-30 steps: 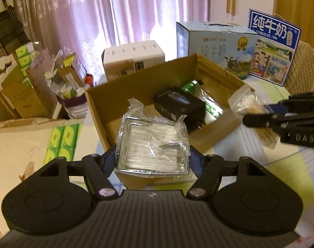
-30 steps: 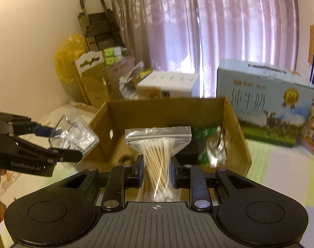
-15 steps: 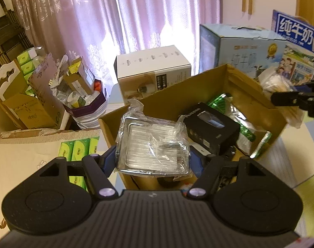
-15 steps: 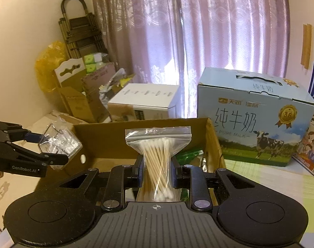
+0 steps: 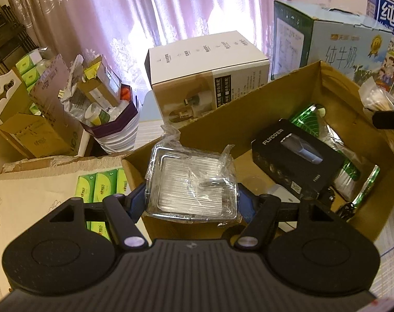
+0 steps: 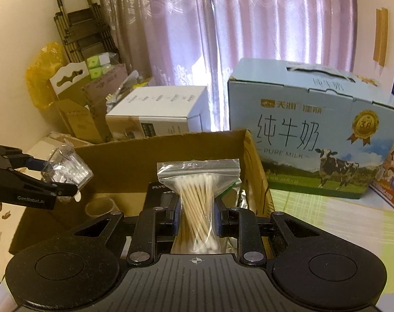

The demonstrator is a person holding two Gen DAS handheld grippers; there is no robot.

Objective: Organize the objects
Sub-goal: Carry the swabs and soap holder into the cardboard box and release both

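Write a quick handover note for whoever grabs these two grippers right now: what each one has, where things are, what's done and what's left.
Left gripper: shut on the wrapped metal tray, held at the cardboard box's near left corner.
Right gripper: shut on the bag of cotton swabs, held above the box's right side.
Already in the box: black Flyco box, green foil packs, tape roll.
Left: lower and release both items into the box, probably onto bare floor beside the black one.
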